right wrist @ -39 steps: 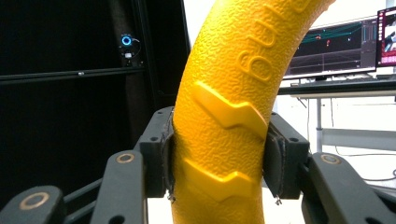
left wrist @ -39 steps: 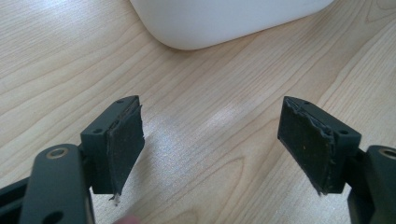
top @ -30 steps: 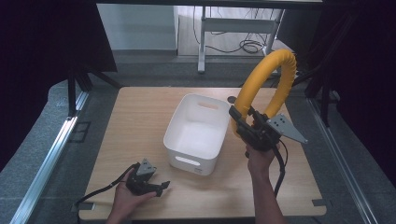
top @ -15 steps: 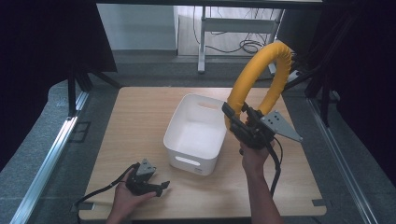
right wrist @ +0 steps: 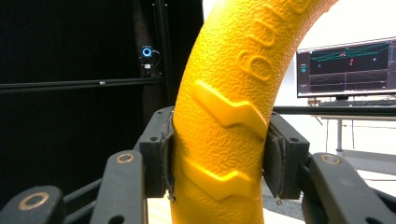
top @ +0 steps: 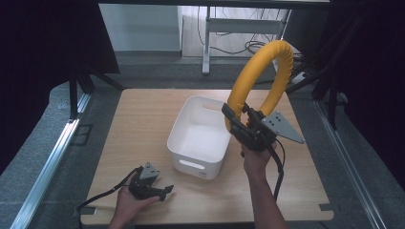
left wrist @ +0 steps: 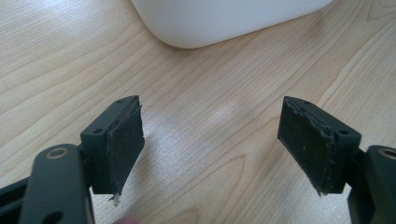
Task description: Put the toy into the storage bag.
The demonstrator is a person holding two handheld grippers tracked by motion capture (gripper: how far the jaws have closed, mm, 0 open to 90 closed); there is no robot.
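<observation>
Right gripper clamped on yellow ring, raised lettering, maybe "BUIL", close-up only

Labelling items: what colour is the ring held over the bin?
Yellow ring, clearest in the right gripper view.

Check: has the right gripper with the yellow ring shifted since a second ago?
Yes. The right gripper, shut on the yellow ring, has drifted left toward the white bin, now overlapping its right rim.
</observation>
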